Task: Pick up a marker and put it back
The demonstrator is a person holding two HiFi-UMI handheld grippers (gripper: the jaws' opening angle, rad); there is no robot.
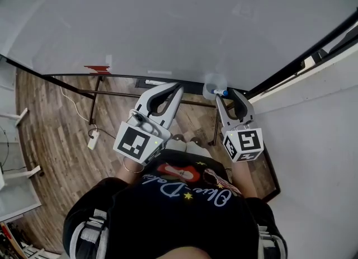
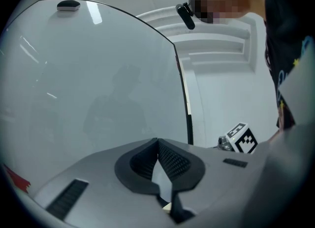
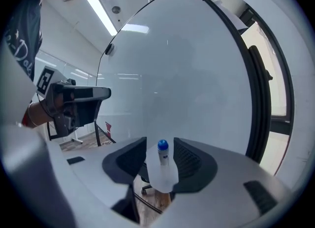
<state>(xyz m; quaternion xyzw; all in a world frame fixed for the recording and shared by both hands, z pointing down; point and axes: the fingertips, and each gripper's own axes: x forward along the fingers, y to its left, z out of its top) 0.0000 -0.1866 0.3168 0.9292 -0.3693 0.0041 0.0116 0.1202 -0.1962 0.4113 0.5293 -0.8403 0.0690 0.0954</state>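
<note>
While the left gripper (image 2: 157, 141) is shut and empty before the whiteboard (image 1: 168, 23), the right gripper (image 3: 161, 146) stands wide open around the marker (image 3: 163, 153), not touching it.

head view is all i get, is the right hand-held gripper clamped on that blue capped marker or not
Observer: No. In the right gripper view the right hand-held gripper has its jaws apart, with a gap on either side of the marker.
Operator: so what's holding the marker up
Observer: It stands blue cap up in a pale holder at the whiteboard.
Operator: and the left one, carrying anything
Observer: The left gripper view shows the left hand-held gripper with its jaws together and nothing between them.
</note>
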